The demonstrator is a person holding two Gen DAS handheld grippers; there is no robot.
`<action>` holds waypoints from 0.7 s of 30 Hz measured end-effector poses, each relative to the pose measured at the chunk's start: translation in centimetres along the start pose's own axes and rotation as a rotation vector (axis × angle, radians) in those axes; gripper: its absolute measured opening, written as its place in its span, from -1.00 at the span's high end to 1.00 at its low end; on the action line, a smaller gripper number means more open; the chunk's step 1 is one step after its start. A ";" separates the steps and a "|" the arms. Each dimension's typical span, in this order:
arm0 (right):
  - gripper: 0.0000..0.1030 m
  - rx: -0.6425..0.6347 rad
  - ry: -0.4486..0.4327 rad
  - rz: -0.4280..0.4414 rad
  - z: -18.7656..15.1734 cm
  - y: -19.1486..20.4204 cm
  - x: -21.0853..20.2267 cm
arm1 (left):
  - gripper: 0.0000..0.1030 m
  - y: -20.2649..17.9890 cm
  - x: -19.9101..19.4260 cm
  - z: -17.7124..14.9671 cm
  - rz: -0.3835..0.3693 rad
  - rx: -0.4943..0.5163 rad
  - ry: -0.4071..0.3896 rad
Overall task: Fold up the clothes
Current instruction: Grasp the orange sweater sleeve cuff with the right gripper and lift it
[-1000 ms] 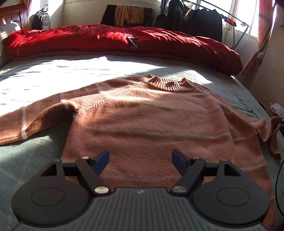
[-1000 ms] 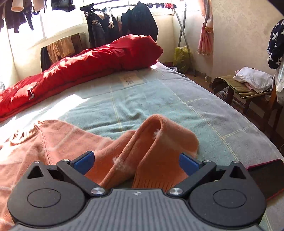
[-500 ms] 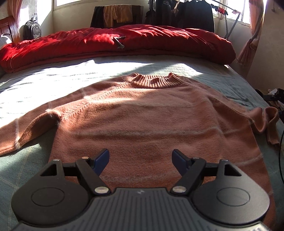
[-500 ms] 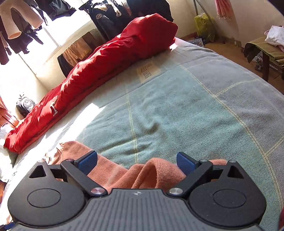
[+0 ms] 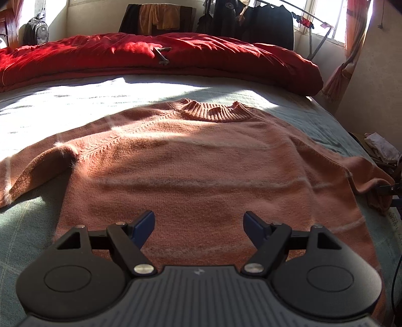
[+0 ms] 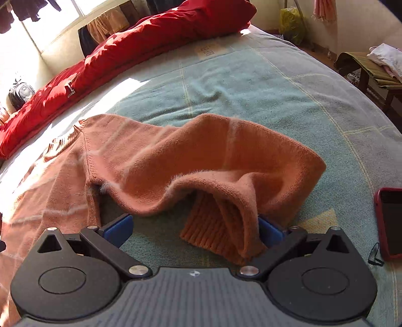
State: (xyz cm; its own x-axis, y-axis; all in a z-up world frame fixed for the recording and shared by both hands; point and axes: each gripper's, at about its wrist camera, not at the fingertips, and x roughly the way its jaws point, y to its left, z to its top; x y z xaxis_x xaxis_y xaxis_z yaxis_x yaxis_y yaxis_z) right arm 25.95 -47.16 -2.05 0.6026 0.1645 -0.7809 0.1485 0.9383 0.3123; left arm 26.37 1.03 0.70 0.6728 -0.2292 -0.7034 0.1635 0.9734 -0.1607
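The left gripper (image 5: 198, 223) hangs above the lower hem of the sweater (image 5: 201, 171), its blue-tipped jaws spread wide with nothing between them; the knit lies flat beneath, not touched by either pad. The right gripper (image 6: 193, 226) sits low over the sweater's right sleeve (image 6: 226, 161), jaws likewise apart; the ribbed cuff (image 6: 213, 226) droops into the gap and lies against the right-hand pad, while the left-hand pad stands clear of the cloth, so nothing is clamped.

The sweater is spread face up on the bed (image 5: 75, 100), collar (image 5: 213, 110) pointing away toward the far side, body smooth, with pale fluffy stripes across it; its left sleeve (image 5: 37, 168) stretches out flat toward the left edge of the left wrist view; the right sleeve is humped and folded over on itself, its cuff turned back toward the camera.

A pale green checked blanket (image 6: 251, 83) covers the bed under the garment; a red quilt (image 5: 150, 57) lies rolled along the far side; a phone in a red case (image 6: 389, 221) rests on the blanket just to the right of the right gripper; dark clothes (image 5: 251, 22) hang by the window behind.
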 end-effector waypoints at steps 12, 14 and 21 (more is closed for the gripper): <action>-1.00 0.180 -0.192 -0.036 -6.2 2.6 -4.8 | -0.56 4.5 -1.0 -1.4 -0.071 0.084 0.010; -1.00 0.175 -0.210 -0.062 -7.0 3.6 -5.2 | -0.58 4.8 -0.7 -1.6 -0.091 0.106 0.021; -0.94 0.110 -0.258 -0.162 -7.9 6.2 -6.6 | -0.67 4.7 2.1 -1.4 -0.132 0.158 0.099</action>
State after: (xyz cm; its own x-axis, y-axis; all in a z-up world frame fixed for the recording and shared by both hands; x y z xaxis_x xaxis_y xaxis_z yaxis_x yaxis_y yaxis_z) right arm 16.70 -40.06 0.73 0.7408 -0.0804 -0.6669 0.3345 0.9051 0.2624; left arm 27.49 5.12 -2.50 0.5655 -0.3451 -0.7491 0.3615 0.9201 -0.1510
